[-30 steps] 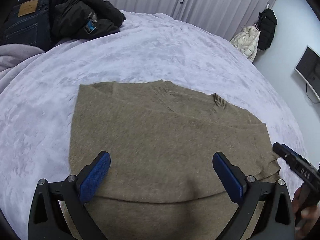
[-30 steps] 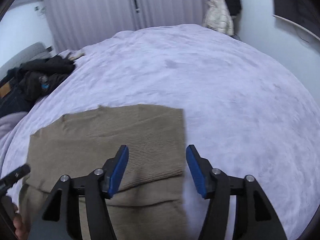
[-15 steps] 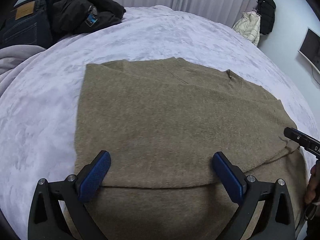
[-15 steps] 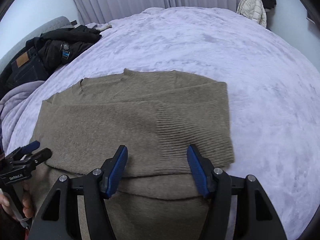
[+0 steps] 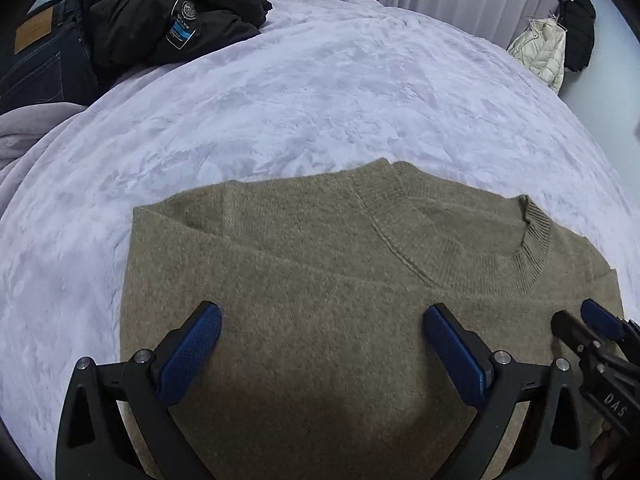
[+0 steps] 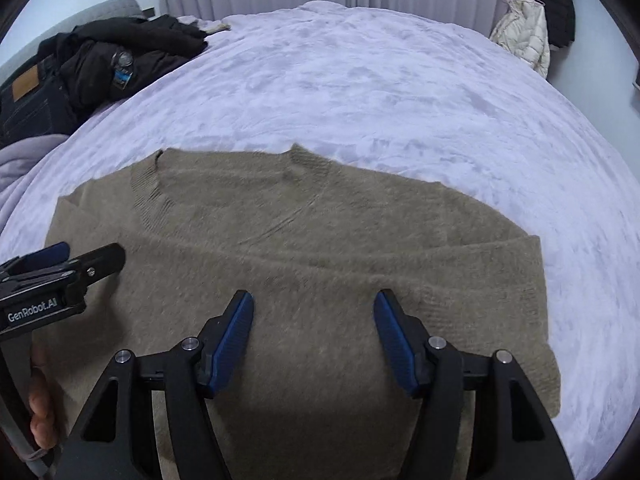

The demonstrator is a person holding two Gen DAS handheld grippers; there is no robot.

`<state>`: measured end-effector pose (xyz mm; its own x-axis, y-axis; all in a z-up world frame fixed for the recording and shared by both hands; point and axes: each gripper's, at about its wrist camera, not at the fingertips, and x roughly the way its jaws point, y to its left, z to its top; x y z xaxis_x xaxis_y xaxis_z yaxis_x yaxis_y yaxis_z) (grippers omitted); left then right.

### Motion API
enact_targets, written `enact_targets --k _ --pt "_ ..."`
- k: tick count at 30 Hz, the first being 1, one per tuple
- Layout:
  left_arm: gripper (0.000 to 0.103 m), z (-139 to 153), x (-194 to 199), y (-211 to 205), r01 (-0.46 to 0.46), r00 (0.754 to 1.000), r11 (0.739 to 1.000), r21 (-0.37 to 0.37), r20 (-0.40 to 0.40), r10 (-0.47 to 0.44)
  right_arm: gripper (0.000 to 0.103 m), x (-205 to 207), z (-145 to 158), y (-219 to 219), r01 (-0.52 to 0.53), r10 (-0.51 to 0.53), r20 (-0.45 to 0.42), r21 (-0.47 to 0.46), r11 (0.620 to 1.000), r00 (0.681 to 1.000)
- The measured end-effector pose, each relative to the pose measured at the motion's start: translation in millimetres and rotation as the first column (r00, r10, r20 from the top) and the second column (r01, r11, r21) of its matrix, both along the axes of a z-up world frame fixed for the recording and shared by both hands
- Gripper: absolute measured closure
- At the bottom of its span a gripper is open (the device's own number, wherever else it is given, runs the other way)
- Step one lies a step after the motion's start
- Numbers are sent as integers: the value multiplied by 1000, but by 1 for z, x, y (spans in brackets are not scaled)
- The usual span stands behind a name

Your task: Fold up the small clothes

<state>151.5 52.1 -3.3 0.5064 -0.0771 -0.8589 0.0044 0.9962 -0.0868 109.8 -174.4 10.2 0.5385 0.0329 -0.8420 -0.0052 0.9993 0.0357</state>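
Fingers of left gripper (image 5: 322, 336) and right gripper (image 6: 314, 326) gape empty over the folded sweater (image 5: 320, 280), bedspread (image 5: 320, 100) bare beyond.

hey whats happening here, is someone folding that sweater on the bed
Yes. A person holds a two-finger gripper in each hand above an olive-brown knitted sweater spread on a lilac bedspread. The sweater is already partly folded, with layers doubled over and its ribbed collar toward the far edge. The left gripper and right gripper both stand open over the near part of the fabric, gripping nothing. A black jacket and jeans lie in the far corner.
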Motion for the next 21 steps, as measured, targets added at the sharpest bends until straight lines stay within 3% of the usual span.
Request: enact_targets --k 3,6,8,10,12,13,15,18,21 --pt "0 7 -4 7 -13 1000 1000 -18 -19 12 37 9 5 -14 31 -30 -25 44 999 999" --pt "1 20 -39 9 -2 1000 991 -132 5 3 34 -18 23 -2 21 -21 22 -12 1000 1000" --pt "1 16 -67 4 30 999 982 -186 -11 -32 29 -45 30 9 -33 33 54 3 999 998" --pt "0 9 -88 -10 61 998 991 -120 2 -62 25 -66 29 24 -92 92 63 0 996 994" --pt "1 -1 -99 -22 87 996 996 -5 22 -87 25 -78 17 41 -137 139 44 -52 989 989" --pt "0 -4 -101 -23 93 996 996 16 16 -93 25 -79 8 46 -144 146 20 -80 986 989" --pt "1 3 -108 -21 73 997 997 35 8 -73 25 -86 1 48 -147 150 15 -109 983 989" --pt "1 24 -132 -15 55 995 998 20 80 -57 24 -106 22 46 -118 122 32 -106 987 992" --pt "1 11 -142 -12 97 995 995 -10 17 -97 22 -131 34 42 -101 108 82 -86 991 991"
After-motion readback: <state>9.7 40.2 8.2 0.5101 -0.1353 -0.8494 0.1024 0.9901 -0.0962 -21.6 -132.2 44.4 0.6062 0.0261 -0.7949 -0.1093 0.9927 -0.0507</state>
